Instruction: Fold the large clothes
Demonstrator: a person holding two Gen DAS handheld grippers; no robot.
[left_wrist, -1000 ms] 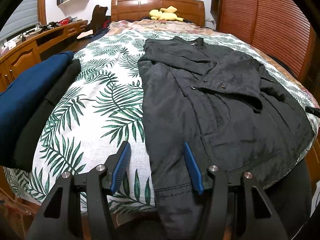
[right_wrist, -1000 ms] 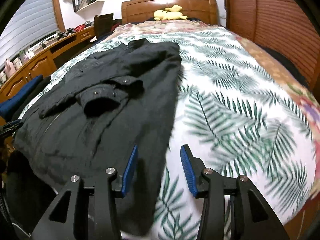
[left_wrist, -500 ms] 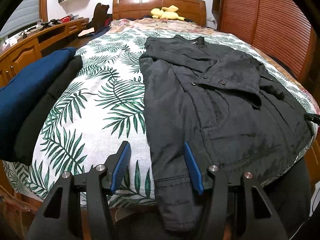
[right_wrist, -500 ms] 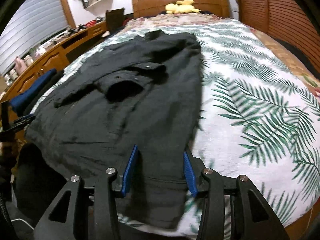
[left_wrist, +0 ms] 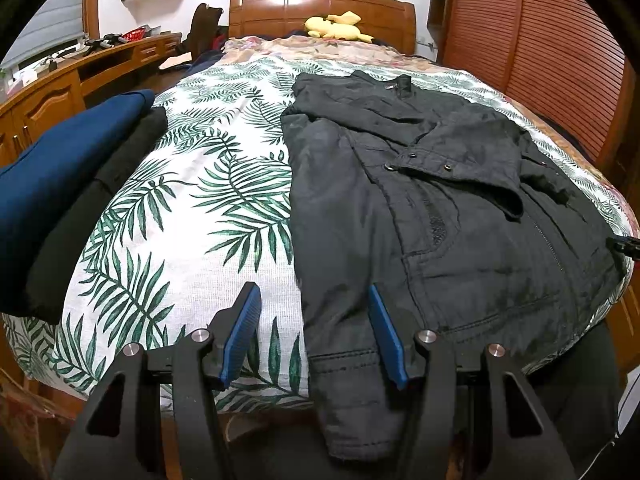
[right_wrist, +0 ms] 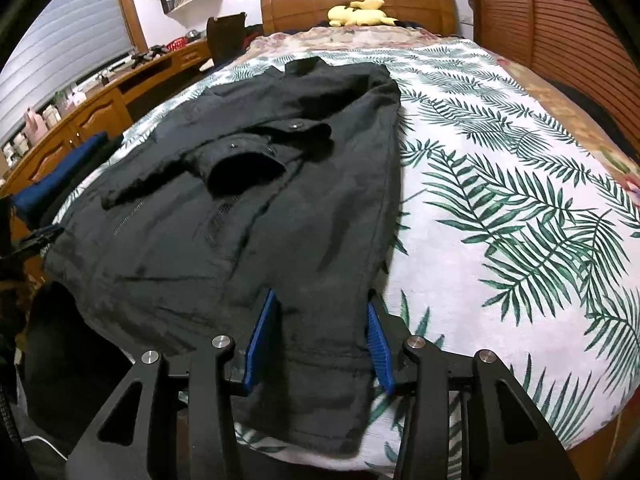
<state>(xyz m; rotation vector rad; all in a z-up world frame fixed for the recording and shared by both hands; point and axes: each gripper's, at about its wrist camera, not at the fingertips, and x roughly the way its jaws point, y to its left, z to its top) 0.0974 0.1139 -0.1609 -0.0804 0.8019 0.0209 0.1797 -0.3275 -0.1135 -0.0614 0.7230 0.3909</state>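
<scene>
So there's a black jacket (left_wrist: 440,208) spread out flat on a bed with a palm-leaf print cover (left_wrist: 208,208), collar end toward the wooden headboard (left_wrist: 320,10), hem hanging over the near edge of the bed. Both sleeves look folded in across the chest, with one snap-button cuff lying on top.

The left tool (left_wrist: 314,332) hovers low at the foot of the bed, blue pads spread wide apart, nothing between them but air. It sits right over the jacket's left bottom corner, one pad above the cover and the other above the fabric. Whether it touches the cloth is hard to tell.

The right tool (right_wrist: 318,344) is at the opposite bottom corner, also spread wide, with the jacket's hem edge running between the pads. It isn't pinching anything.

Off to the left side of the bed there's a stack of folded clothes, a blue piece (left_wrist: 60,164) on a black one (left_wrist: 104,192). A yellow plush toy (left_wrist: 336,28) sits up by the headboard, and a wooden counter (left_wrist: 60,84) runs along the left wall with clutter on it.
</scene>
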